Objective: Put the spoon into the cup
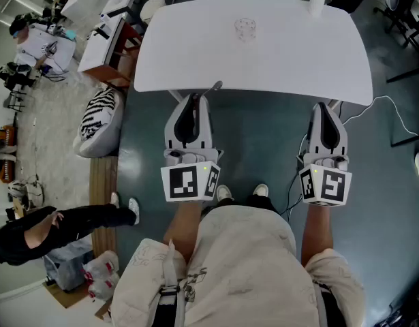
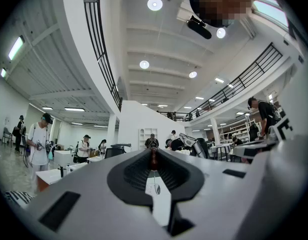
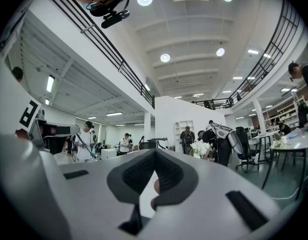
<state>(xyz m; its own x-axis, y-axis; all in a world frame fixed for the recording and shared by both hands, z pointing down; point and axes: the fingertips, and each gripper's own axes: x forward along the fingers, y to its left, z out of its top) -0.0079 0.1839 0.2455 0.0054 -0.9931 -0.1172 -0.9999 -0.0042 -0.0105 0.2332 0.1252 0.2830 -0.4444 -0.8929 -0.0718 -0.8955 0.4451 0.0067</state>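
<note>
1. White tabletop (image 1: 298,53) spans the top of the head view, and both grippers hang short of its near edge, over the grey floor.
2. On its far middle stands the clear glass cup (image 1: 244,28), ahead and slightly right of the left gripper (image 1: 193,99), which is the nearer one.
3. Left jaws stand narrow, pinching the spoon (image 1: 210,89); its long axis runs forward and rightward, reaching the tabletop's edge.
4. Jaws of the right gripper (image 1: 326,111) sit together, holding nothing.
</note>
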